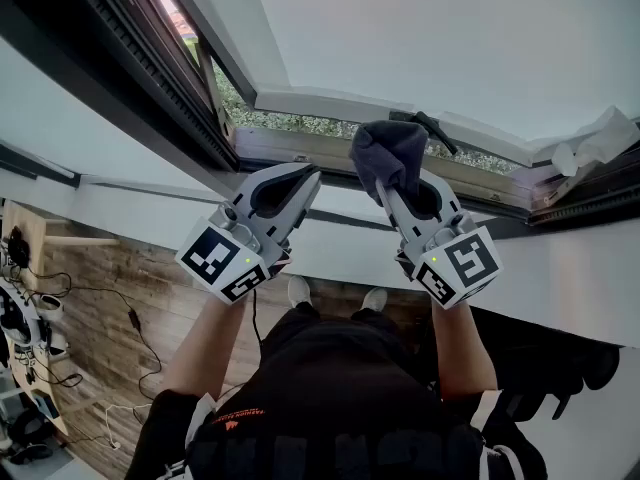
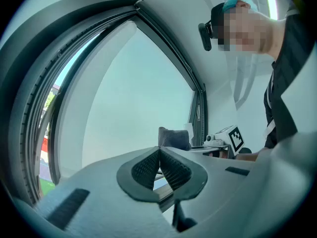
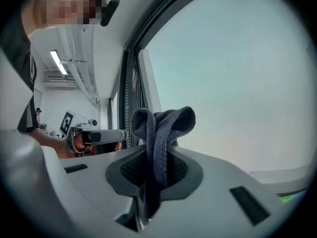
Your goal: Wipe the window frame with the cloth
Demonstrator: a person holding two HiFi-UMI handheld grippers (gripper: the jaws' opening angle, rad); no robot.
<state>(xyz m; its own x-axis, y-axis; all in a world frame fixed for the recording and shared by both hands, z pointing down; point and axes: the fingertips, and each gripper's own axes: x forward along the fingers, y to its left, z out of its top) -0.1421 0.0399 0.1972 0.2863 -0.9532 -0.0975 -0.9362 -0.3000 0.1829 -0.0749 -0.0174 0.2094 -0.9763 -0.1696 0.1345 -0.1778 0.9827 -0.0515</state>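
Note:
A dark grey cloth point(image 1: 388, 155) is bunched between the jaws of my right gripper point(image 1: 400, 183), which is shut on it; in the right gripper view the cloth point(image 3: 161, 133) sticks up from the pads in a fold. The cloth sits close to the lower bar of the window frame point(image 1: 300, 153), just below the pane. My left gripper point(image 1: 300, 183) is raised beside it, shut with nothing between its pads point(image 2: 159, 168). In the left gripper view the cloth point(image 2: 173, 138) and the right gripper show farther along the frame.
The opened dark sash point(image 1: 150, 68) slants up to the left. A black window handle point(image 1: 432, 128) sits right of the cloth, and crumpled white paper point(image 1: 595, 140) lies on the frame at the right. A wooden floor with cables point(image 1: 90, 318) lies below.

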